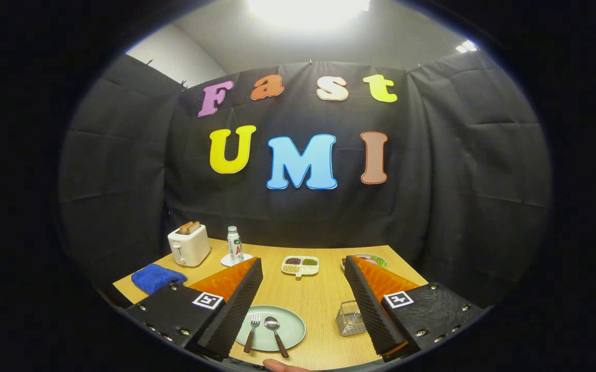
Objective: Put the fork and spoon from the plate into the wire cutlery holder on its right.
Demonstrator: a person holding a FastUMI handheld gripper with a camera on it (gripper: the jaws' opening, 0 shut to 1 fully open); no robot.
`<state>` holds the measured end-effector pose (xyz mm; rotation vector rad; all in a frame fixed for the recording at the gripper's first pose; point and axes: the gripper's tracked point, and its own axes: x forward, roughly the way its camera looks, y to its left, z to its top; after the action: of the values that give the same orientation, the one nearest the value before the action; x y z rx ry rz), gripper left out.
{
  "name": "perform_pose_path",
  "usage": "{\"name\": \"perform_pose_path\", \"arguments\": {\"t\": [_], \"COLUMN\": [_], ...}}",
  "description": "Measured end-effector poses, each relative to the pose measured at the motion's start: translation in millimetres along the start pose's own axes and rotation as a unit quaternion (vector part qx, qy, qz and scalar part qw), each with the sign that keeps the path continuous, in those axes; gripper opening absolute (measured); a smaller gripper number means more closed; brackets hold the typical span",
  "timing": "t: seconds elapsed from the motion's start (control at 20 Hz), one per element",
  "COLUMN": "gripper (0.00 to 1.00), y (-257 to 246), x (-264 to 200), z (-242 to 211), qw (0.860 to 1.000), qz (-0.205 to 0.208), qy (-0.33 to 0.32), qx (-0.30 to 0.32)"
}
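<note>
Hovering level above the table, claw [304, 305] fingers spread wide apart, fork [251, 331] and spoon [276, 335] on plate [293, 330] between them

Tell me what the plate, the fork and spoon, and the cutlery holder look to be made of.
Plate: pale green, smooth matte, likely ceramic or melamine.
Fork and spoon: shiny metal heads that catch light, dark brown handles, perhaps wood or plastic.
Cutlery holder: thin silvery wire mesh you can see through.
The hand-held gripper is open above the table, touching none of them.
</note>
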<state>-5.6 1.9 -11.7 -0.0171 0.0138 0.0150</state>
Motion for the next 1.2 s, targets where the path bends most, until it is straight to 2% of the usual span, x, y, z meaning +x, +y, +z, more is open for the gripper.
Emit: {"name": "perform_pose_path", "arguments": {"t": [0.45,0.8,1.2], "gripper": [0.97,0.97,0.98], "y": [1,7,15], "x": [-1,0,-5], "z": [-28,-65,-120], "qw": [0.999,0.995,0.982], "qz": [0.017,0.043,0.079], "qy": [0.027,0.082,0.163], "qx": [-0.011,-0.022,-0.055]}}
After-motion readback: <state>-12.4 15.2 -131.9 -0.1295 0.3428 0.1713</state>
